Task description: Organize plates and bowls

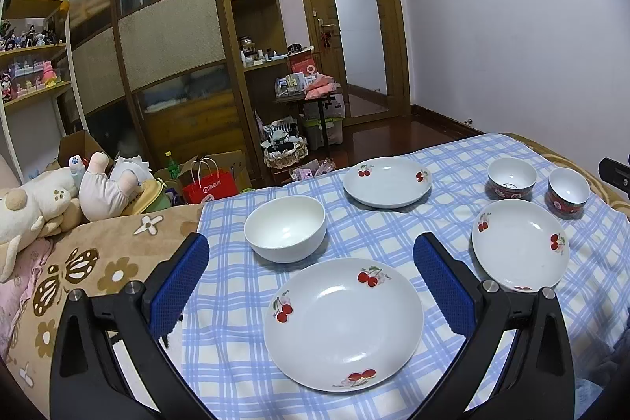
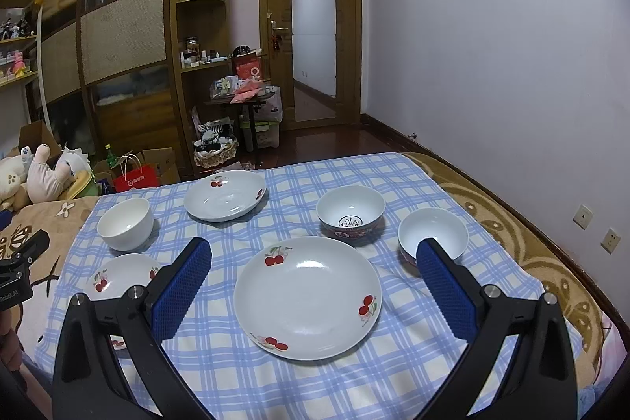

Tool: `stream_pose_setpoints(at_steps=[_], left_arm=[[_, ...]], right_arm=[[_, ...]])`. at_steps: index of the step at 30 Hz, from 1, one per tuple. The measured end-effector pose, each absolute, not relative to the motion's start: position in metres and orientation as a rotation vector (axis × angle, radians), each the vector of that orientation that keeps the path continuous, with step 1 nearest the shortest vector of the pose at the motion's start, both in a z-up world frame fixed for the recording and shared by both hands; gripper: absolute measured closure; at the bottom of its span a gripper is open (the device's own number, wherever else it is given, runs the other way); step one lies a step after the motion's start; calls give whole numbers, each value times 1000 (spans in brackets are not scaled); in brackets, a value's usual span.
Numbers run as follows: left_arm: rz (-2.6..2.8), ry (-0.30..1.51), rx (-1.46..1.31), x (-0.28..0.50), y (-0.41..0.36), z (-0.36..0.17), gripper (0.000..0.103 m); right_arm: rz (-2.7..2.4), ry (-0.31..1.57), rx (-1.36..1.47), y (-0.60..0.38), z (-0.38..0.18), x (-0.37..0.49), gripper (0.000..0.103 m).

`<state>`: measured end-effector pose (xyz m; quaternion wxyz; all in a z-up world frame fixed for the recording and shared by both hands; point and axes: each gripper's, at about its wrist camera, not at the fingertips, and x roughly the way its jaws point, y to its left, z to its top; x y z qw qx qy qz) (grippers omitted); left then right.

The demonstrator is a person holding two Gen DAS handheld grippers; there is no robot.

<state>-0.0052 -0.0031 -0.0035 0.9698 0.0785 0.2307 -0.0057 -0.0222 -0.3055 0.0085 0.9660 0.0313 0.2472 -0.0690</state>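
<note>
We are holding both grippers wide and empty above the checked cloth [image 1: 244, 361]. The left gripper [image 1: 311, 254] is hovering over a cherry plate [image 1: 342, 325] lying between its fingers, with a white bowl [image 1: 285, 227] just ahead. The right gripper [image 2: 313, 256] is framing a second plate [image 2: 307, 296]; a third plate [image 2: 224, 195] is lying far ahead on its left, and two red bowls [image 2: 350, 213] [image 2: 433, 233] are sitting ahead on its right.

We are risking a slip: the plates are lying flat on soft bedding, so a finger may push the rim down rather than get under it. The nearer red bowl is crowding the right finger [image 2: 445, 282].
</note>
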Motion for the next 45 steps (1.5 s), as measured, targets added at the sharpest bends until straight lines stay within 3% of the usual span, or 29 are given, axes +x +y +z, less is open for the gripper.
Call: stream_pose_setpoints(at_steps=[45], left_arm=[[-23,496,182,-5,-3,-7,1]], right_arm=[[-158,515,73,-308,7,-22,0]])
